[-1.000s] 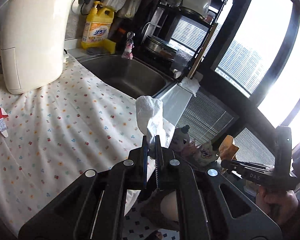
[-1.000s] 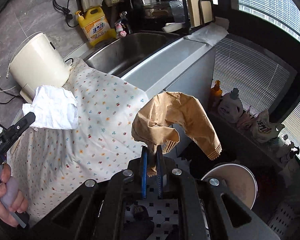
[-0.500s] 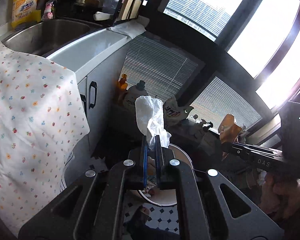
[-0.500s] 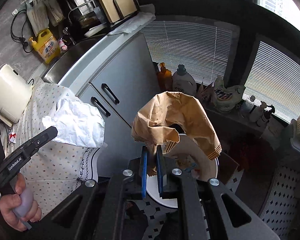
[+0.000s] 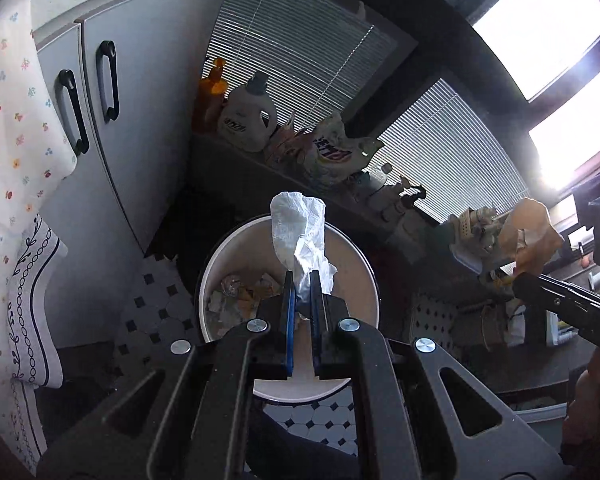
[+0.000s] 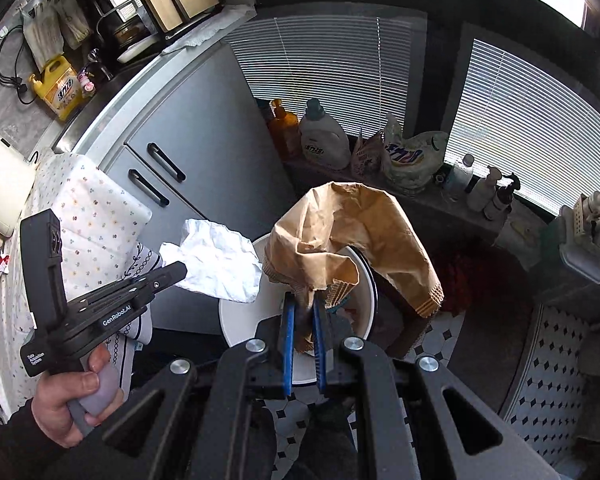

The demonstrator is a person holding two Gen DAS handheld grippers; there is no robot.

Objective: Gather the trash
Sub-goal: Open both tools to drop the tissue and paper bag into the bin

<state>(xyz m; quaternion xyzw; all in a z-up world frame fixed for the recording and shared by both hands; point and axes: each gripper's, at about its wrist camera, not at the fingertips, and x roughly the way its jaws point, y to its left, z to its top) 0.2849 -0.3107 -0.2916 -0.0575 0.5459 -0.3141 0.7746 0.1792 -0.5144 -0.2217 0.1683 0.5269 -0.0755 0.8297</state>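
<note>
My left gripper is shut on a crumpled white tissue, held right above a round white trash bin on the floor. Scraps of trash lie inside the bin. My right gripper is shut on a crumpled brown paper bag, which hangs over the same bin. In the right wrist view the left gripper comes in from the left with the white tissue, a hand on its grip. In the left wrist view the right gripper and brown bag show at the right.
Grey cabinet doors with black handles stand left of the bin, a flowered cloth hanging beside them. Detergent bottles and bags line a low ledge behind the bin. The floor has black-and-white tiles.
Both grippers swung away from the counter and sink and tilted down toward the floor. The tissue and the brown bag, still held, now hang over the trash bin.
</note>
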